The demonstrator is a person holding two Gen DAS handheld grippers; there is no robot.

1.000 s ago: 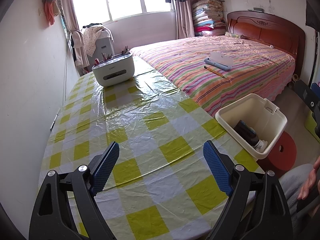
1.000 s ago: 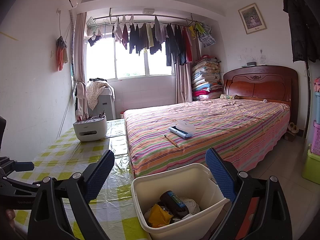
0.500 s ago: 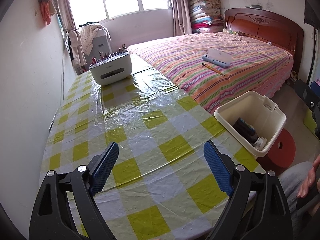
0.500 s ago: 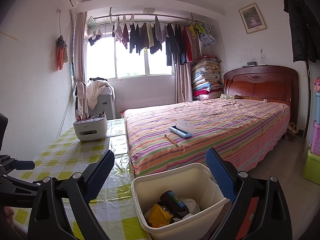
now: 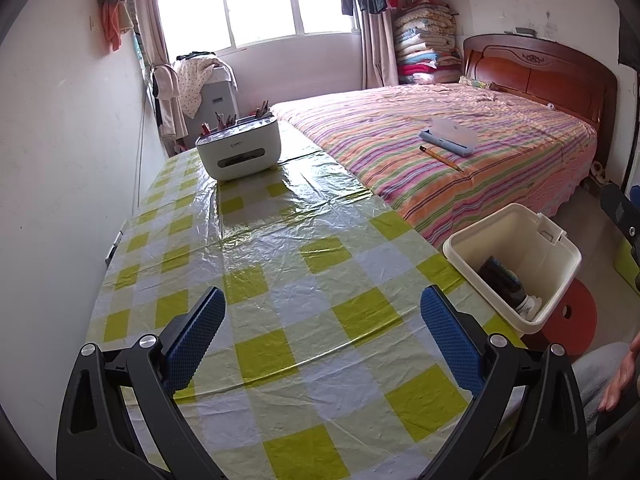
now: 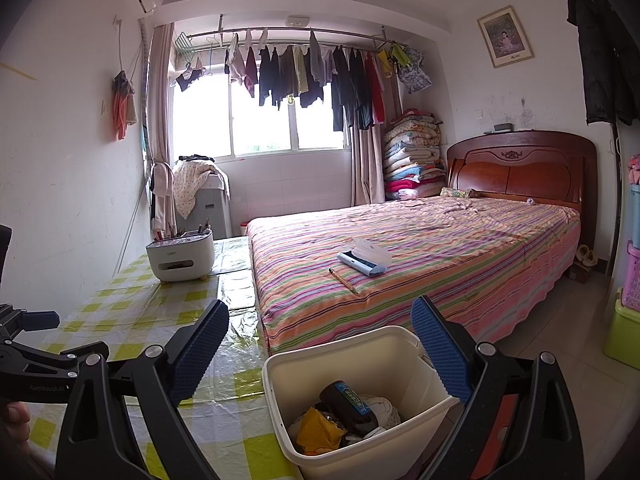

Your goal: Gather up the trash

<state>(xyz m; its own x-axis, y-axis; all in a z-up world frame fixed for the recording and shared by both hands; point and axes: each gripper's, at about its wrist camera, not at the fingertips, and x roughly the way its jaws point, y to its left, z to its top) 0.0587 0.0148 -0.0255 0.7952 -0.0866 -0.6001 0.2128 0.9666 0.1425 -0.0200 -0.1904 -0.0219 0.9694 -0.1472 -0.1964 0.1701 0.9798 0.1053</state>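
A cream plastic bin (image 6: 400, 354) stands beside the table's right edge and holds trash: a dark can (image 6: 347, 400), a yellow wrapper (image 6: 316, 430) and white crumpled paper (image 6: 380, 406). The bin also shows in the left wrist view (image 5: 560, 252). My right gripper (image 6: 320, 352) is open and empty just above the bin. My left gripper (image 5: 322, 334) is open and empty above the yellow-checked tablecloth (image 5: 280, 264).
A white desk organizer (image 5: 239, 153) with pens stands at the table's far end. A striped bed (image 5: 460, 152) runs along the table's right side, with a pencil (image 5: 440, 158) and a blue case (image 5: 448, 142) on it. A red disc (image 5: 568, 320) lies on the floor.
The left wrist view has tilted upward a little, showing more of the window and wall. The right gripper and the bin have not moved.
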